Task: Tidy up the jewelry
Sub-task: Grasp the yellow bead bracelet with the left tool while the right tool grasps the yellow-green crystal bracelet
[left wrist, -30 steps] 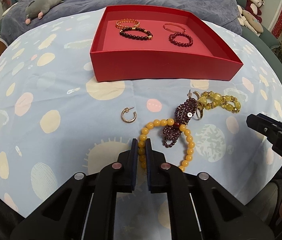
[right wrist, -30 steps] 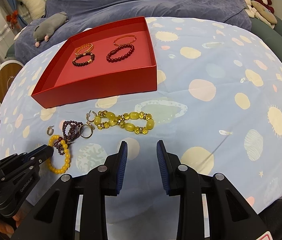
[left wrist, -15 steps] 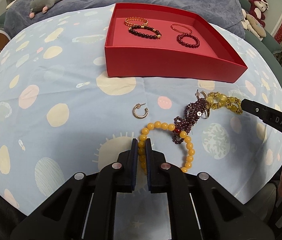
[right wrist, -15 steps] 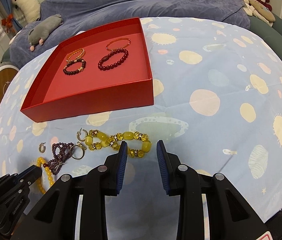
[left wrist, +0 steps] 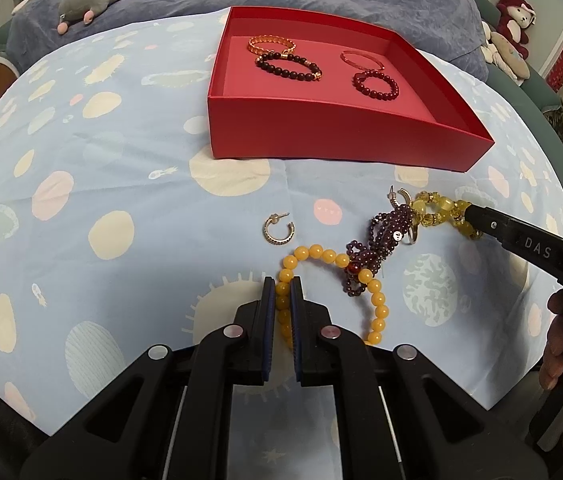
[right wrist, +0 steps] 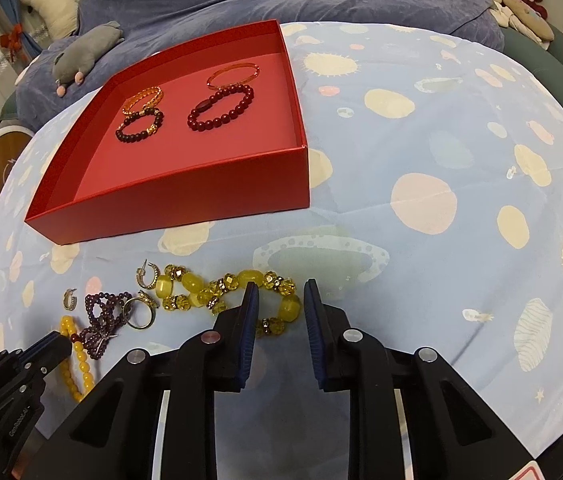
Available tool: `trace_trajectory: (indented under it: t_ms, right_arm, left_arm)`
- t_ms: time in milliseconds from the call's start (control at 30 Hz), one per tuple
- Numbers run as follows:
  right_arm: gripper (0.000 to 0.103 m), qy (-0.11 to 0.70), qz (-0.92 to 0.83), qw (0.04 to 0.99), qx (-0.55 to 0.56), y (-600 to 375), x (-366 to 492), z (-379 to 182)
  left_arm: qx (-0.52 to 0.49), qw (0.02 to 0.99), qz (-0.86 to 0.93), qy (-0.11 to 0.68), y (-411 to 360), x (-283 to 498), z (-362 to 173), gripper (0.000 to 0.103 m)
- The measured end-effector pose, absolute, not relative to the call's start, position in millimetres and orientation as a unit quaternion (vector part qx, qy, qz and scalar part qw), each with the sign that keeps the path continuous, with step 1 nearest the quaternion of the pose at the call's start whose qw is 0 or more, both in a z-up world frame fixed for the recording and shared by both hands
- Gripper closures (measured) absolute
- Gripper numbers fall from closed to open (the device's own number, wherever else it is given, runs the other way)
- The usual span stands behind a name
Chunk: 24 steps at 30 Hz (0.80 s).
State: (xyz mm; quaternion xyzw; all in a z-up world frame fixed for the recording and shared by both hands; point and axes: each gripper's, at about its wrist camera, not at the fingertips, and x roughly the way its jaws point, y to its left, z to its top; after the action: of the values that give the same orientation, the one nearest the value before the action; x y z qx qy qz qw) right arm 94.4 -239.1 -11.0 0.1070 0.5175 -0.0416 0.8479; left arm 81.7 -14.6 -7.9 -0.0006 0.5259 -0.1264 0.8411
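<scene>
**Both grippers closing in on the tangled bracelets**

Nearest, the left gripper (left wrist: 282, 286) is clamped on the near-left arc of the amber bracelet (left wrist: 333, 256), its fingers drawn together on a bead just as they were a second ago; that grip has not shifted. The change is on the right. The right gripper (right wrist: 279, 292) has advanced from short of the pile to the yellow bracelet (right wrist: 217, 286), and its fingers, held apart, now straddle the right end of that strand, with a large yellow bead showing between them. It has not closed yet.

Just beyond the amber loop, the purple bracelet (left wrist: 377, 240) lies bunched across it, and a ring (right wrist: 140, 312) and a hoop earring (right wrist: 149, 274) sit against the left end of the yellow strand. Another earring (left wrist: 278, 230) lies apart to the left on the spotted cloth (left wrist: 121, 160).

Farther off, the red box (left wrist: 321, 136) holds four bracelets in two pairs at its far end; its near half is bare.

My judgement: with one end of the knot pinned by the left tool, the right one looks ready to pinch the yellow strand and pull it free. The purple beads and ring may drag along with it.
</scene>
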Motion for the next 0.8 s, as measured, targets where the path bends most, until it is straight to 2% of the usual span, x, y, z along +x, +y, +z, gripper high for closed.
trace_trajectory:
  t_ms: [100, 200, 800]
  right_arm:
    - [0.083, 0.519, -0.038, 0.849, 0.090, -234, 95, -11]
    - [0.093, 0.521, -0.032, 0.850, 0.065, -227, 94, -10]
    - [0.094, 0.468, -0.006, 0.879, 0.096, -222, 72, 51]
  left_arm:
    - [0.000, 0.841, -0.126, 0.525, -15, 82, -8, 0.096]
    - [-0.001, 0.841, -0.127, 0.526, -14, 82, -8, 0.096]
    - [-0.019, 0.850, -0.160, 0.501, -23, 72, 34, 0.096]
